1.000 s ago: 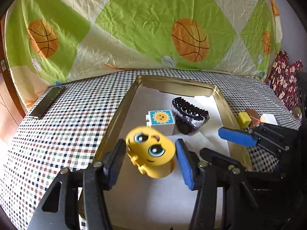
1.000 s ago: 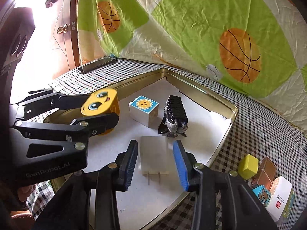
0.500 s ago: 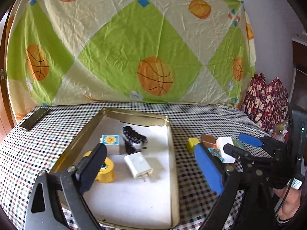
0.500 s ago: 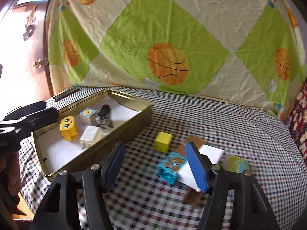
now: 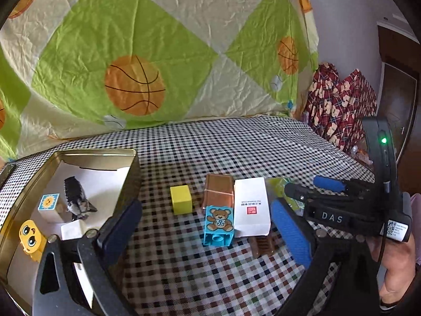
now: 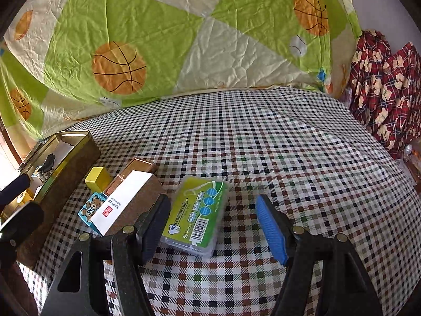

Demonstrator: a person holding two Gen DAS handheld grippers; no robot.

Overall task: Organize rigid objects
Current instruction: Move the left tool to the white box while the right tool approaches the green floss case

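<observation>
My left gripper hangs over the checked cloth, its jaws opening wide. A blue bear brick and a yellow cube lie ahead in the gap, untouched. My right gripper is also opening, and a green floss-pick box lies on the cloth between its fingers, free of the pads. A copper box and a white box sit beside the brick. The gold tin at left holds a yellow face brick, a sun brick, a black clip and a white charger.
A brown ridged piece lies under the white box's near end. A basketball-print sheet hangs behind the table. Red plaid fabric is piled at the far right. A person's hand holds the right gripper.
Both grippers let go of the yellow face brick and the white charger in the tin, opened, and swung right to the loose items on the cloth.
</observation>
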